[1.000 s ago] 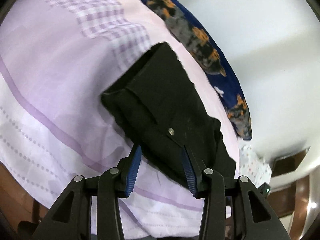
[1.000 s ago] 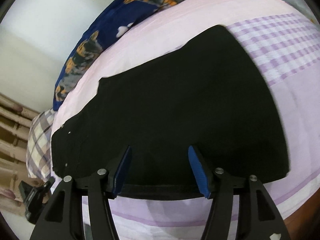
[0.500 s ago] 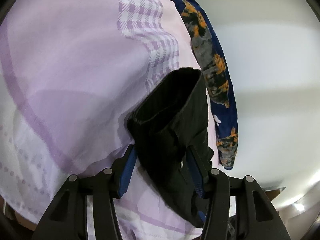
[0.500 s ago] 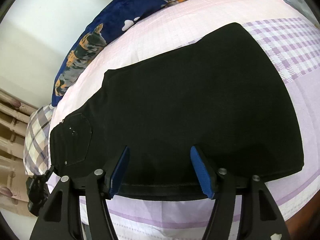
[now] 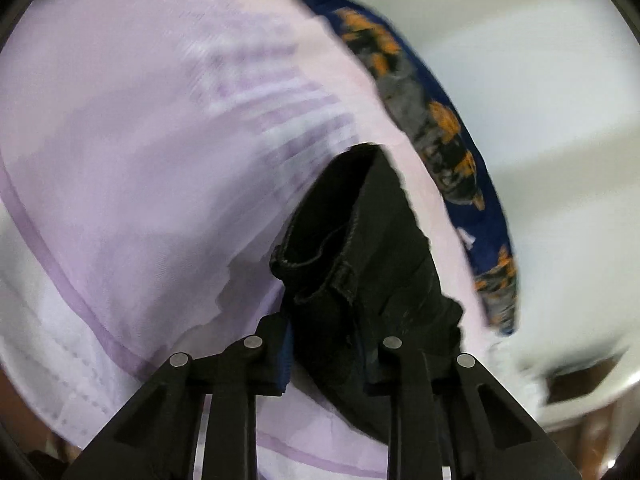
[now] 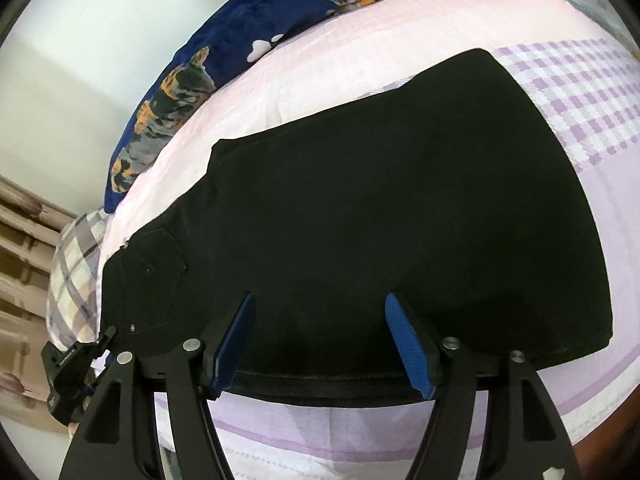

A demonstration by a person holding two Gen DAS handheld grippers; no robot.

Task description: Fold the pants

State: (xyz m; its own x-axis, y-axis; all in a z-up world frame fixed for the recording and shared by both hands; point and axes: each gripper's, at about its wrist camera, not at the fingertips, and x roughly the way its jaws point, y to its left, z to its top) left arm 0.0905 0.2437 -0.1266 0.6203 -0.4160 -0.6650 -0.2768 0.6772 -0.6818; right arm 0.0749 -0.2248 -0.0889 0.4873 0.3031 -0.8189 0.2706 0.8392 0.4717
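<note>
No readable text, label, brand, number or sign is showing in either view. The left wrist view is blurring with motion, so any fine print there cannot be made out.

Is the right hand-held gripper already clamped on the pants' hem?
No. The right hand-held gripper stands open over the black pants, blue pads apart.
</note>
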